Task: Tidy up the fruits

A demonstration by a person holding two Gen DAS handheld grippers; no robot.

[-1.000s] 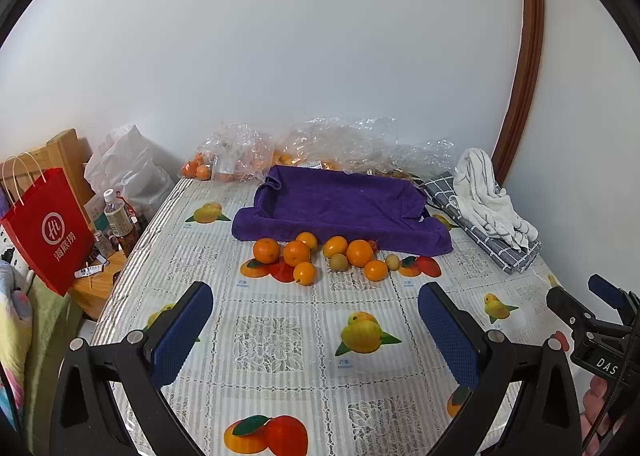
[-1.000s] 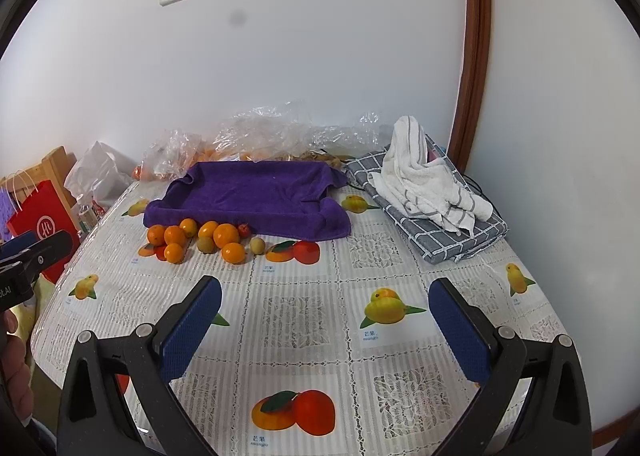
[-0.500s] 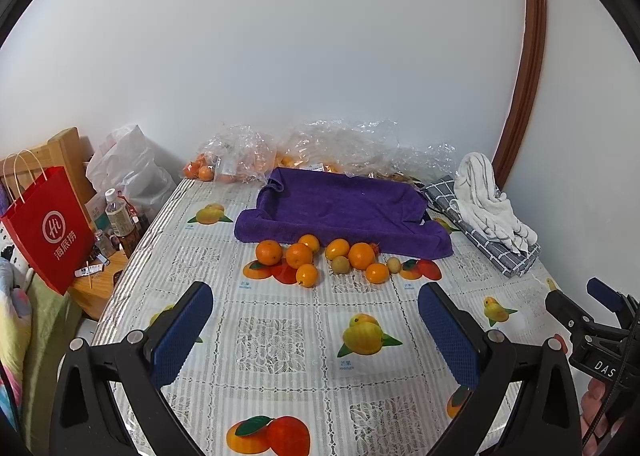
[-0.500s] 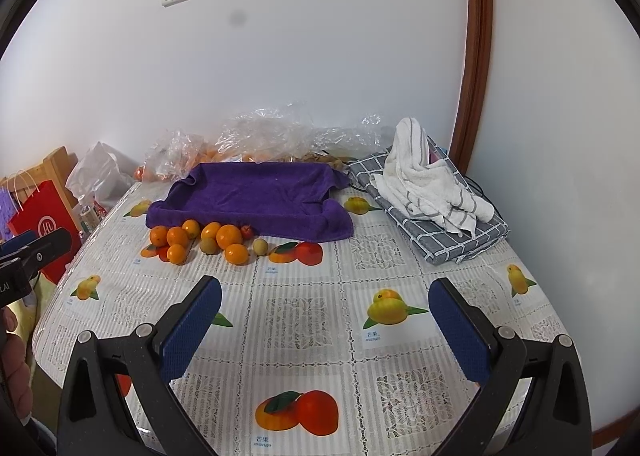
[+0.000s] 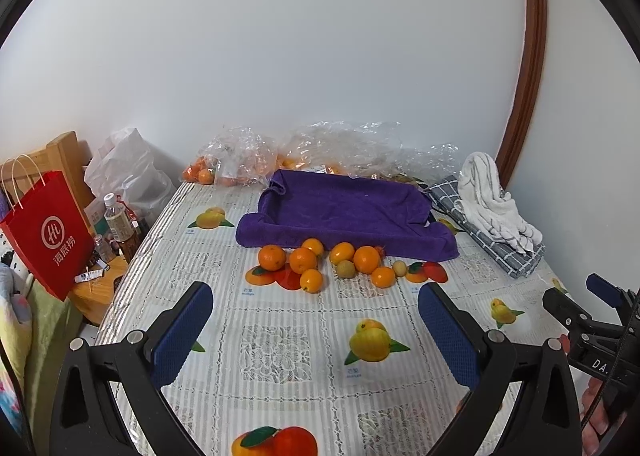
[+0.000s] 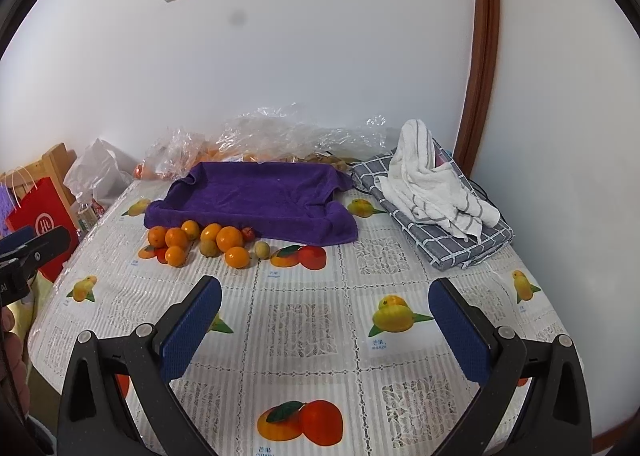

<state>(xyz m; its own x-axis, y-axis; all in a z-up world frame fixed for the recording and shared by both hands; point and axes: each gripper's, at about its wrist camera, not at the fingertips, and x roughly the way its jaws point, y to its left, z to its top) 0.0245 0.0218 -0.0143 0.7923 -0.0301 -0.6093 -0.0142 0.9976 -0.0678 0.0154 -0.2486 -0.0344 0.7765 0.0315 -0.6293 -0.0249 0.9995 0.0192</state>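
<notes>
Both my grippers, left gripper [image 5: 314, 330] and right gripper [image 6: 326, 326], are spread wide and holding nothing over the tabletop [image 5: 280, 360]; fruits [image 5: 328, 262] are clustered right against the purple towel [image 5: 344, 212].

The bench [image 5: 280, 356] carries a cloth-lined tray [image 5: 344, 212] toward its far edge. A cluster of fruits [image 5: 320, 260] lies directly before the tray's near edge, touching the cloth. Plastic bags [image 5: 328, 152] lie behind the tray along the far edge. A folded cloth [image 6: 440, 228] lies at the far right corner, with a crumpled towel [image 6: 432, 184] on it. A paper bag [image 5: 44, 232] and bottles [image 5: 116, 220] stand beyond the left edge.
</notes>
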